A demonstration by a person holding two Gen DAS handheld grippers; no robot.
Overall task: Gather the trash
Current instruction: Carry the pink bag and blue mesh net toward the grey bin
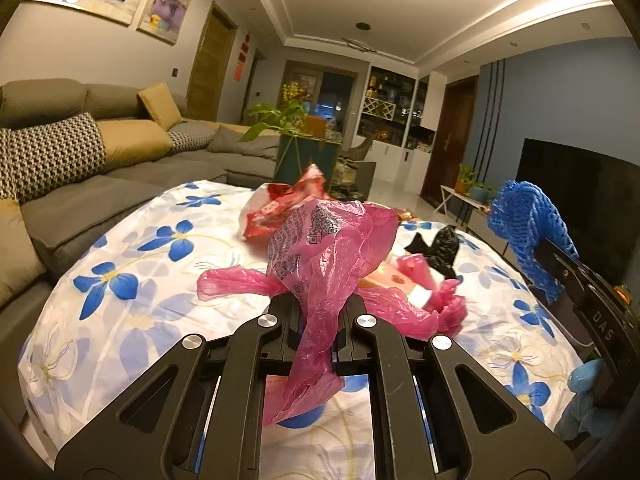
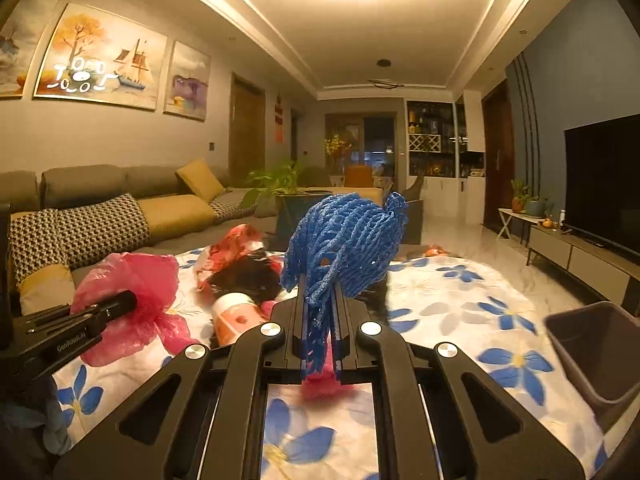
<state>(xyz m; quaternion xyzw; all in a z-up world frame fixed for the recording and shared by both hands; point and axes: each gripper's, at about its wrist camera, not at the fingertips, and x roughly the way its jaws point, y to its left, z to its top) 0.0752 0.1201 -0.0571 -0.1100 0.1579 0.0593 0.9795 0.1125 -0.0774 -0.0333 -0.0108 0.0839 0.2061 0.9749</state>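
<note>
left gripper point(image 1: 320, 316) clenched on a pink bag point(image 1: 320, 248); bag's long axis running straight out along the fingers, tail hanging back between the jaws, crumpled bulk lifted above the cloth point(image 1: 120, 240) with printed side up. right gripper point(image 2: 320, 320) clamped on a blue net point(image 2: 344, 240); net standing up from the jaws, long axis near upright, top curling over to the right.

just beyond the bag on the flowered cloth: an orange-white packet point(image 1: 392, 280), partly hidden, more pink film point(image 1: 440, 304) beside it, then a black bag point(image 1: 436, 244), then a red wrapper point(image 1: 280, 208) farther back. behind all that, a sofa point(image 1: 100, 152) at left, a plant point(image 1: 276, 120) past the cloth's far edge, a tv point(image 1: 580, 192) at right.

shown only from the right wrist: a dark bin point(image 2: 600, 352) off the cloth's right edge, open top up, with bare inside walls. also from there, the left gripper seen side-on at far left, pink bag bunched at its tip.

shown only from the left wrist: the print on the pink bag, the black bag clear and apart from the packet, and the right gripper side-on at right edge with the net sticking up and leaning left.
</note>
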